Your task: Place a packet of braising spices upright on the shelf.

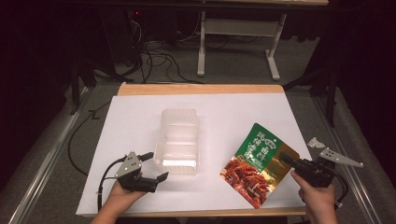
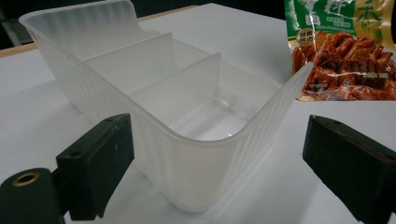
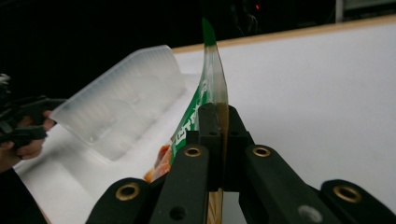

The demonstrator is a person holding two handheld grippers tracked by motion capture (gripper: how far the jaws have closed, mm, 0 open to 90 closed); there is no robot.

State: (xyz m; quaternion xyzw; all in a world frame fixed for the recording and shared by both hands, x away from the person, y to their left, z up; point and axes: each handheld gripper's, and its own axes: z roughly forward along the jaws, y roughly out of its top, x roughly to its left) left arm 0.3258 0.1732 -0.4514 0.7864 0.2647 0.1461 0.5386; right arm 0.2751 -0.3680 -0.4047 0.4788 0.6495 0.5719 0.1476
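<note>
1. As the high view looks down on the white table (image 1: 140, 116), the person's left hand (image 1: 122, 192) comes in from the bottom and holds the left gripper (image 1: 159, 167) just beside the near end of the clear plastic box (image 1: 180, 140). Its jaws are spread apart. The right hand (image 1: 317, 198) holds the right gripper (image 1: 285, 160) at the edge of the snack bag (image 1: 259, 163), which lies to the right of the box.

2. In the left gripper view, the two black jaws stand wide open, one on each side of the box's (image 2: 187, 154) rounded near end. They do not touch it. The box has thin walls inside that split it into parts, and every part is empty. The snack bag (image 2: 345, 51) lies behind it on the right.

3. In the right gripper view, the jaws are pressed together and pinch the edge of the snack bag (image 3: 212, 84). The box (image 3: 121, 105) sits to the left, with the left hand (image 3: 21, 144) past it.
</note>
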